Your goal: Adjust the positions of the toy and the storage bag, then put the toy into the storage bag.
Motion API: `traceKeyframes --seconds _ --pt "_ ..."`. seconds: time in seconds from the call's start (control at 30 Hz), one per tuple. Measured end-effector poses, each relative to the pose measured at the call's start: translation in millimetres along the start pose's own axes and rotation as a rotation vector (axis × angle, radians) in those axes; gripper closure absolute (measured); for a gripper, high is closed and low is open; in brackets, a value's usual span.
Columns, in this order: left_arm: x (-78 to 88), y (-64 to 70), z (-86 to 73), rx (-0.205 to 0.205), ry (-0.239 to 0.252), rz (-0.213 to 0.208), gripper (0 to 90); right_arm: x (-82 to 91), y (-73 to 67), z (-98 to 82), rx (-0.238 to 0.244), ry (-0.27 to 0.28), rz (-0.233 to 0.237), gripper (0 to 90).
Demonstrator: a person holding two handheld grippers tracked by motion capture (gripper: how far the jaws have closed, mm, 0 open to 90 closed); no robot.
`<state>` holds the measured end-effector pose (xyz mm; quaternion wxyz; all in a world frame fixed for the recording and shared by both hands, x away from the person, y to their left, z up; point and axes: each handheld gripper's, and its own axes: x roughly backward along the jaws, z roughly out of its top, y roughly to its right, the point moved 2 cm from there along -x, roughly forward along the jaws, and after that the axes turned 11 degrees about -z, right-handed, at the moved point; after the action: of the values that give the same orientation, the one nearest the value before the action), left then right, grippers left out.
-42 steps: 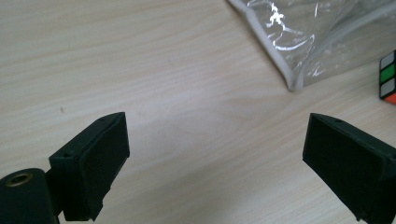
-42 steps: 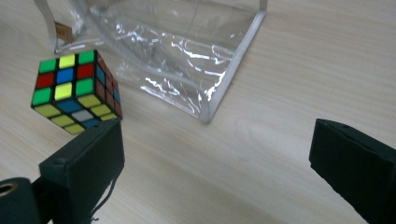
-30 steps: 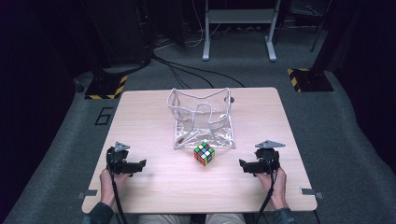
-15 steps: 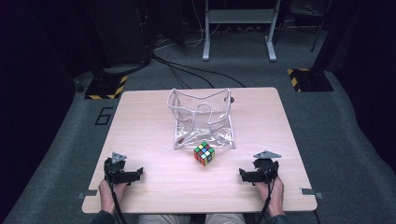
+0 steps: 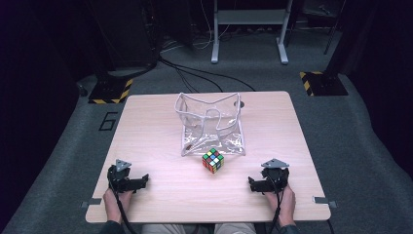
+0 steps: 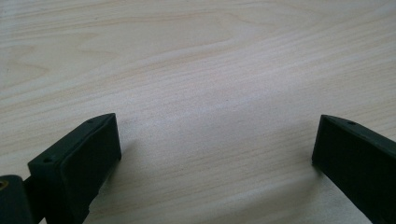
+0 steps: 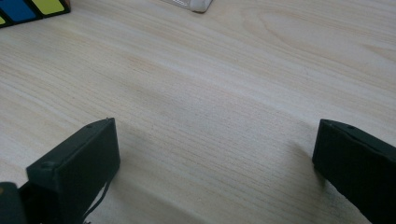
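Dark workshop floor around a pale wooden table (image 5: 146,117). Left gripper (image 5: 142,181) sits low at the near edge, jaws spread wide, just been opening, nothing between them. Rubik's cube (image 5: 213,160) touches the clear plastic bag's (image 5: 210,126) front, probably staged for bagging. Right gripper (image 5: 253,184) also gapes empty.

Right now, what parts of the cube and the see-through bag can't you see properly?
- Puzzle cube: in the high view its underside and far faces are hidden by its own body; in the right gripper view the top edge cuts off all but a corner.
- Clear bag: the high view is too small and glary to tell whether anything is inside; in the right gripper view the top edge cuts it off.
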<state>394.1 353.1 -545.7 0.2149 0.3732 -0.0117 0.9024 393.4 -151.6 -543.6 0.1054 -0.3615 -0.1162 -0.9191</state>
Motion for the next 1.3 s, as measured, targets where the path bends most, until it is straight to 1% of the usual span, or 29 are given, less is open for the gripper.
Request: traceKeyframes --seconds 1.1,1.13,1.23,1.3 --pt "-0.6 -1.2 0.6 0.018 0.005 0.012 1.2 -0.4 -0.4 0.5 -0.001 0.000 -0.004 0.0" --pt "-0.6 -1.4 0.8 0.018 0.003 0.011 1.1 -0.4 -0.6 1.1 0.008 -0.005 -0.001 0.0" --pt "-0.9 -1.4 1.0 0.019 0.003 0.013 1.1 -0.3 -1.1 1.6 0.005 -0.011 0.001 0.0" --pt "-1.0 -1.5 1.2 0.018 0.002 0.014 1.1 -0.7 -0.7 2.9 0.015 -0.017 0.012 0.4"
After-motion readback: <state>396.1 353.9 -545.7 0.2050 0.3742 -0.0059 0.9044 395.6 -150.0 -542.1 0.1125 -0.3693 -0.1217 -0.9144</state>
